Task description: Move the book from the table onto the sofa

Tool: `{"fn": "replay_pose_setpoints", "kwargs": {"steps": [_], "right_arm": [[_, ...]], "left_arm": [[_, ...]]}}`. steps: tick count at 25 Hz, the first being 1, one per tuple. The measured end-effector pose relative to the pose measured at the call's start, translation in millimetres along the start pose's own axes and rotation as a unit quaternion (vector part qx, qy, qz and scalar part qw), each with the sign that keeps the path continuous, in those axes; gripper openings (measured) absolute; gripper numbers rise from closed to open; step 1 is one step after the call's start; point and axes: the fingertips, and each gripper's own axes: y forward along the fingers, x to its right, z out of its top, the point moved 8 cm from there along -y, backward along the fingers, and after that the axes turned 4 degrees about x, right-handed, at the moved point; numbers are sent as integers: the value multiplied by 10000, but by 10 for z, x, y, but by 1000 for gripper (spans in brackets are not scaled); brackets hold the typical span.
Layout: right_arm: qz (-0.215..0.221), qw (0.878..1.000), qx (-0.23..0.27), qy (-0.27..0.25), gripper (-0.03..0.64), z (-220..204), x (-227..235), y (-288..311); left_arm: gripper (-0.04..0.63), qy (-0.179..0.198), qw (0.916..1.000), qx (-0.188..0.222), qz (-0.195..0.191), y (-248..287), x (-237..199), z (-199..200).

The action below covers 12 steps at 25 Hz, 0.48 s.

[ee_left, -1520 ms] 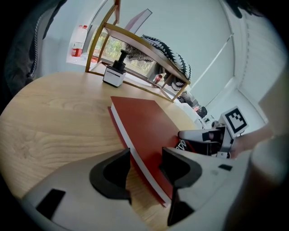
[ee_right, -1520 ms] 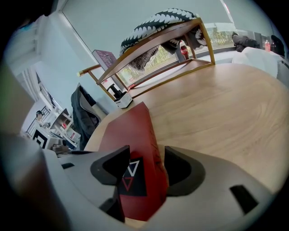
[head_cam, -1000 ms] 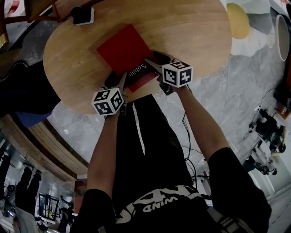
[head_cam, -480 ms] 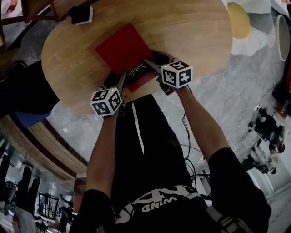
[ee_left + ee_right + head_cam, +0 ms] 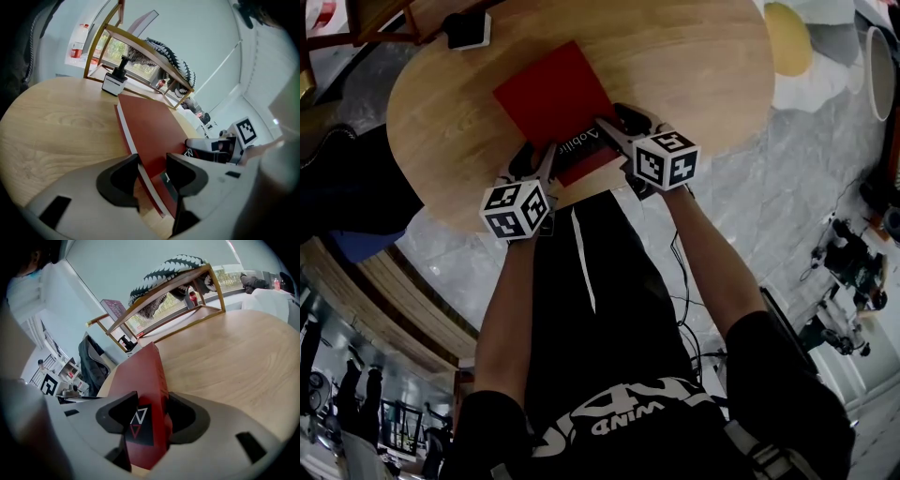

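Note:
A red book (image 5: 548,94) lies on the round wooden table (image 5: 694,56), near its front edge. My left gripper (image 5: 539,161) is at the book's near left corner and its jaws are closing. In the left gripper view the book's (image 5: 150,126) white page edge runs between those jaws (image 5: 152,171), with a slit of wood showing beside the lower one. My right gripper (image 5: 617,127) is at the near right corner, jaws closing too. In the right gripper view the book's (image 5: 143,380) spine with a black label fills the gap between its jaws (image 5: 152,413), and that end looks tipped up.
A small black and white device (image 5: 469,30) stands at the table's far left. Beyond the table are a gold-framed rack (image 5: 140,42) and a dark chair (image 5: 347,178) at the left. The person's black-trousered legs (image 5: 609,281) are right against the front edge, over grey marble floor.
Both grippers' jaws have narrowed around the book's near edge. The right gripper has risen a little, and the book's near end has tipped up with it.

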Motion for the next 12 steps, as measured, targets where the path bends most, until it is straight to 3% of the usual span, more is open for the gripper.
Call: {"fn": "replay_pose_setpoints", "kwargs": {"steps": [12], "right_arm": [[-136, 9977, 506, 429, 196, 613, -984, -1034]], "left_arm": [[184, 301, 9994, -143, 32, -1125, 752, 865]]}}
